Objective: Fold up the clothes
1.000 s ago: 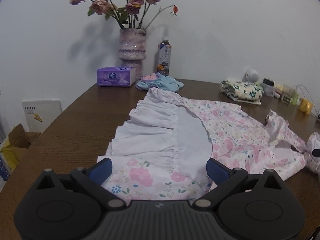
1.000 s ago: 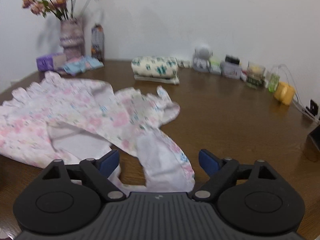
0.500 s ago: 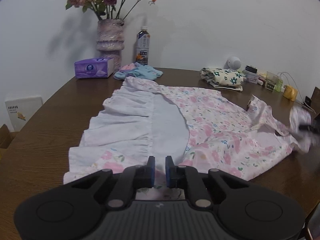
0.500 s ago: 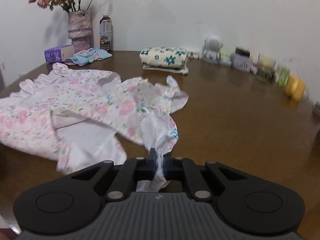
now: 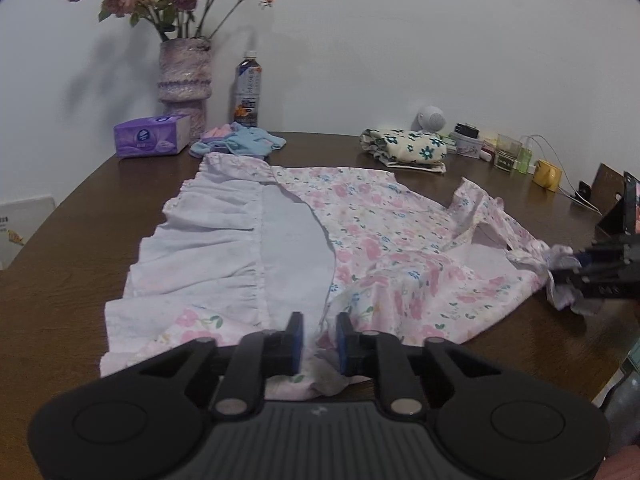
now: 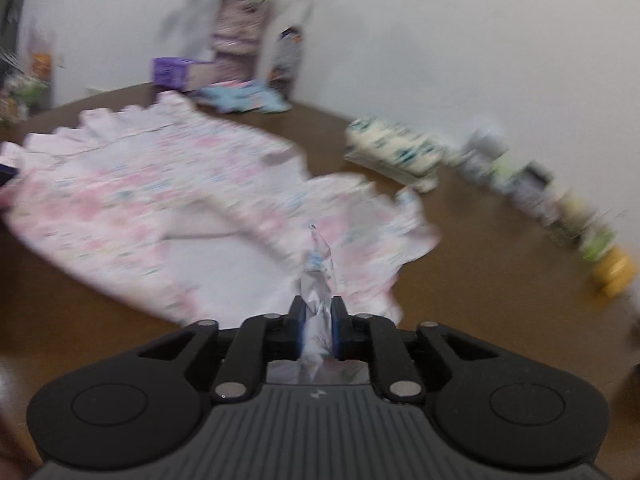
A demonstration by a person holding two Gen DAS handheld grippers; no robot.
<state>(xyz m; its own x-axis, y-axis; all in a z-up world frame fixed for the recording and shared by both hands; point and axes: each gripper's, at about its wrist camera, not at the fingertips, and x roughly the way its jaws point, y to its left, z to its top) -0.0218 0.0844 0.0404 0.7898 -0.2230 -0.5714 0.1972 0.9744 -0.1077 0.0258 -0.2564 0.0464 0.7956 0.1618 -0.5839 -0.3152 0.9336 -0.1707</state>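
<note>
Floral dress [image 5: 384, 240] lies spread across the brown table [image 5: 72, 280], pink-flowered side up over most of it, with its frilled hem part turned back to show the pale lining. The left gripper [image 5: 318, 338] sits at the near hem, its blue pads close together with a narrow gap; fabric runs between them, but whether they truly pinch it I cannot tell. The right gripper [image 6: 316, 328] is closed tight on a bunched bit of the dress's shoulder end, and the left view shows that bit lifted off the table and the cloth drawn taut toward it.

Judging from this, both ends are being taken up to straighten or fold the garment. To do that well, the two grippers should travel together at an even height, so the thin cloth neither sags nor twists. The right grip holds only a small wad, which may slip if pulled hard. The turned-back hem wants flattening before a crease is laid. The folded green-flowered garment [image 5: 404, 148] stays well clear beyond.
</note>
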